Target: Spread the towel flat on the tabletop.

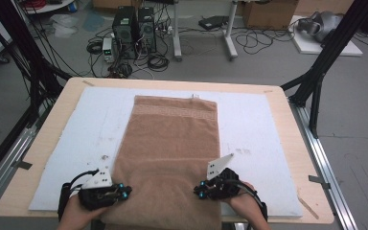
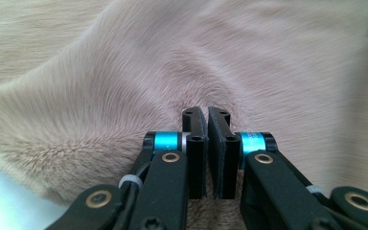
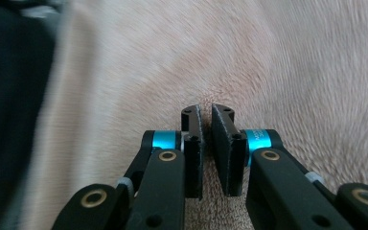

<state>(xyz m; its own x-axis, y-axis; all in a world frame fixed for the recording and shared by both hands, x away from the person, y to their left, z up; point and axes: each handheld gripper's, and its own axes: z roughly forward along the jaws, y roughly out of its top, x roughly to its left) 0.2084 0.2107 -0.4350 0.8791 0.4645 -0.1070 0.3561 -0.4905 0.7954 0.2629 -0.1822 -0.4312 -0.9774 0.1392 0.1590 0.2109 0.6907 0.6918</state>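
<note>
A person's two hand-held grippers work the near end of a tan terry-cloth bath towel (image 1: 170,143), spread lengthwise on a white foam mat (image 1: 263,124) atop a light wood table (image 1: 287,110). L gripper (image 1: 124,190) sits at the towel's near-left edge, R gripper (image 1: 199,189) at its near-right edge. In the left gripper view, the L gripper's (image 2: 206,115) jaws are pinched together w/ bunched pile rising just ahead. In the right gripper view, the R gripper's (image 3: 206,111) jaws are likewise nearly together; a sliver of towel nap shows in the gap. Whether cloth is caught: can't tell.
</note>
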